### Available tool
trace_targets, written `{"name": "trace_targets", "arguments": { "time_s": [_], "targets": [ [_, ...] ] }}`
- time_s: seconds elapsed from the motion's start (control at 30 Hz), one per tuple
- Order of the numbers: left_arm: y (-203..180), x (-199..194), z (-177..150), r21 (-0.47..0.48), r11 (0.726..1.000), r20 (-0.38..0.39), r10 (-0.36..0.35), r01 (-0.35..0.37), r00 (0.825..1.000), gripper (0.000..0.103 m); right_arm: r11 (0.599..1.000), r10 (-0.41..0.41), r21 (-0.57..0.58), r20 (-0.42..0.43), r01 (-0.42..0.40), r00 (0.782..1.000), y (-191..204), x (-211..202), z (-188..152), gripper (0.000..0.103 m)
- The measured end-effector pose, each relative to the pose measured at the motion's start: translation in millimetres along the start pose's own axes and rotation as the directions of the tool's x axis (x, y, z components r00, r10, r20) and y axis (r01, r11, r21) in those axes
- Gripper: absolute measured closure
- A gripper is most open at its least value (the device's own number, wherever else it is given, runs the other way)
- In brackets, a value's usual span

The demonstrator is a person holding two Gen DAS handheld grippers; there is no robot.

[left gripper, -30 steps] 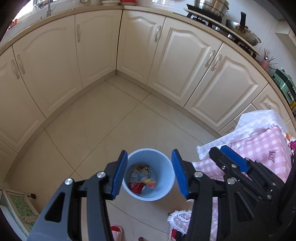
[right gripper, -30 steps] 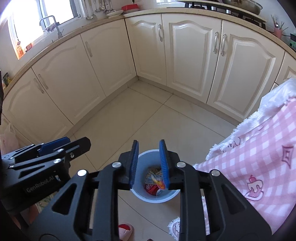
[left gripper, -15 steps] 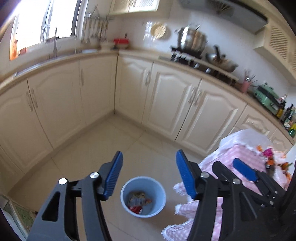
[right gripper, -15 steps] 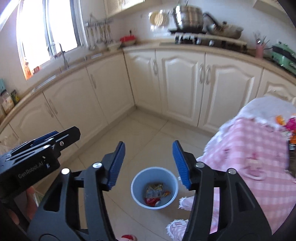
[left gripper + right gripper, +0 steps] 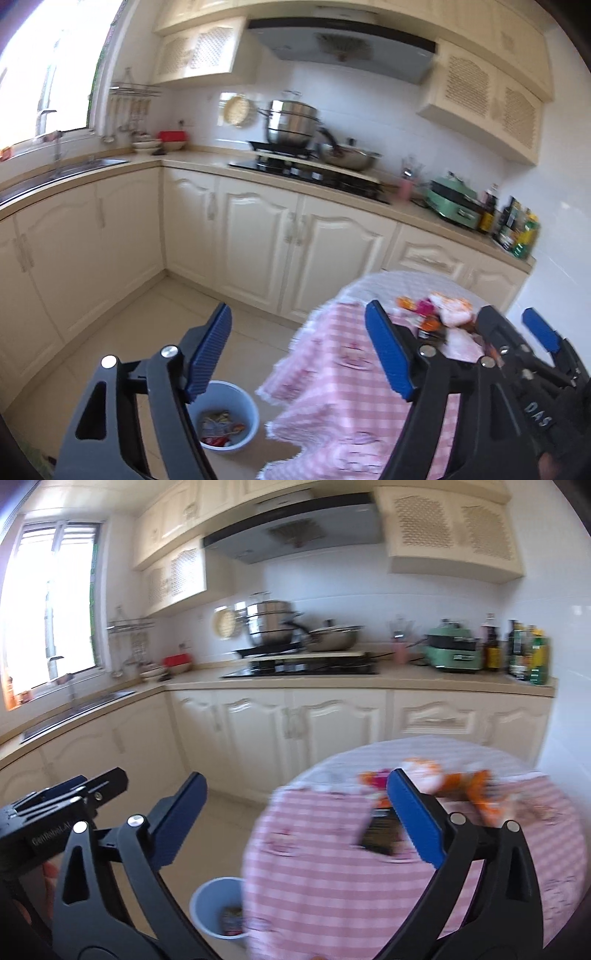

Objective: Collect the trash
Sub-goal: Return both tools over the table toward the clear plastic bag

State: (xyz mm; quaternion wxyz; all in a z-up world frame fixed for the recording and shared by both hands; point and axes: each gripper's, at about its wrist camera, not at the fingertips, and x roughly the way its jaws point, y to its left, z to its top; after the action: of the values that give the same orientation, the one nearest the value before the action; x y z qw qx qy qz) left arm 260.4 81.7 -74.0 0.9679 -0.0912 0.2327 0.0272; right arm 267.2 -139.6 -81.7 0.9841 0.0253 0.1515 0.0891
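Two black hand-held grippers, left (image 5: 299, 354) and right (image 5: 295, 821), are opening, empty. Bright crumpled wrappers (image 5: 424, 779) litter the pink-checked bench (image 5: 332, 867). Best approach low, pinching one wrapper firmly.

On the floor, left of and below the round table (image 5: 332, 398): bin (image 5: 243, 410) with wrappers (image 5: 218, 424) inside. On the tabletop's far side: heap of trash (image 5: 439, 314). Behind both: cabinets (image 5: 295, 240) under a counter (image 5: 207, 158). On the counter: sink (image 5: 74, 168) left, stove (image 5: 314, 173) with pots middle, bottles (image 5: 517, 229) right.
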Motion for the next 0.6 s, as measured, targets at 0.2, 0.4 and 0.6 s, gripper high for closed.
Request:
{"name": "trace_targets", "arguments": {
  "time_s": [0.2, 0.4, 0.6],
  "targets": [
    [-69, 33, -17, 0.073, 0.990, -0.128, -0.109, 0.119, 0.986, 0.030, 0.993, -0.099, 0.066, -0.034, 0.101, 0.994, -89, -11, -16, 0.006],
    [-123, 77, -49, 0.155, 0.967, -0.264, -0.156, 0.202, 0.952, 0.030, 0.976, -0.180, 0.102, -0.123, 0.192, 0.976, -144, 2, -42, 0.006],
    [-158, 118, -63, 0.157, 0.956, -0.340, -0.183, 0.248, 0.922, 0.030, 0.962, -0.223, 0.121, -0.181, 0.246, 0.958, -175, 20, -55, 0.006]
  ]
}}
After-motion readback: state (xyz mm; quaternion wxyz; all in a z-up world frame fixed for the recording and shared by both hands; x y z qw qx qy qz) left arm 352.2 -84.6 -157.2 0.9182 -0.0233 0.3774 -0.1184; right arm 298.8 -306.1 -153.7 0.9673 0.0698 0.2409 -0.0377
